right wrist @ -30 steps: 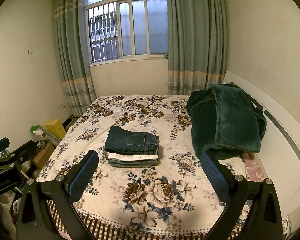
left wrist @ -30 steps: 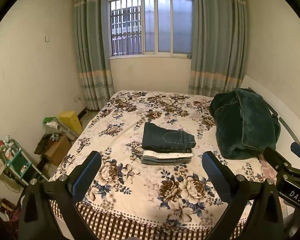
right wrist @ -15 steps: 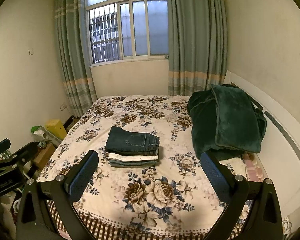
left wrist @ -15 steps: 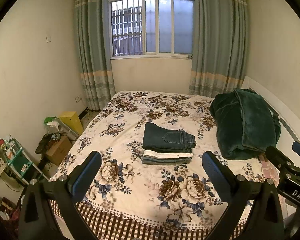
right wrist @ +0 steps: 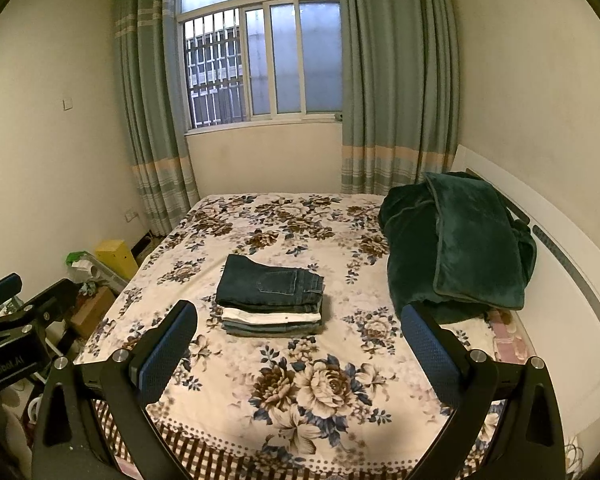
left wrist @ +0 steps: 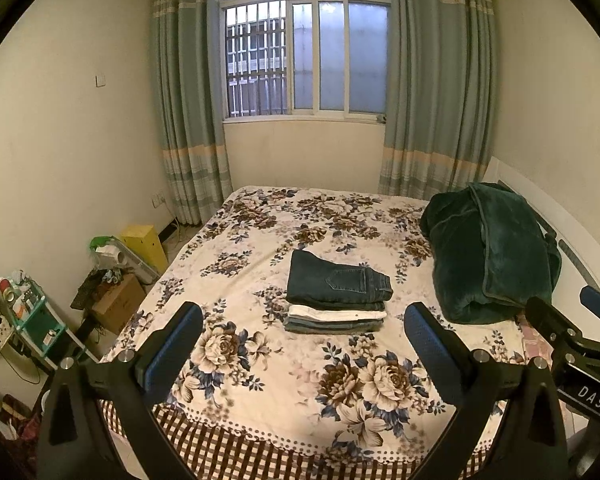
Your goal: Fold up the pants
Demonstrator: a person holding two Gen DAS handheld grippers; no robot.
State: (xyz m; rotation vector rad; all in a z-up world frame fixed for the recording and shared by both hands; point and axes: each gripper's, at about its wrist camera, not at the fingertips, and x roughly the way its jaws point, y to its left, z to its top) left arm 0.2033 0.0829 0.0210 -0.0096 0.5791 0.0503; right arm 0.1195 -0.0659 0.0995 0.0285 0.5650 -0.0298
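Observation:
A neat stack of folded pants point(left wrist: 337, 296) lies in the middle of the floral bed point(left wrist: 260, 360), dark blue jeans on top, a white pair and a grey pair beneath. It also shows in the right wrist view point(right wrist: 272, 298). My left gripper point(left wrist: 304, 348) is open and empty, held back over the bed's near edge. My right gripper point(right wrist: 300, 346) is open and empty, also over the near edge, well short of the stack. The right gripper's body shows at the right edge of the left wrist view point(left wrist: 572, 344).
A dark green blanket point(left wrist: 492, 256) is heaped at the bed's right by the white headboard point(right wrist: 560, 264). A yellow box point(left wrist: 146, 242), a cardboard box point(left wrist: 118, 302) and a cluttered small shelf point(left wrist: 32, 320) stand on the floor at left. Curtained window behind.
Both views have drifted very slightly; the grippers stay open and the stack has not moved.

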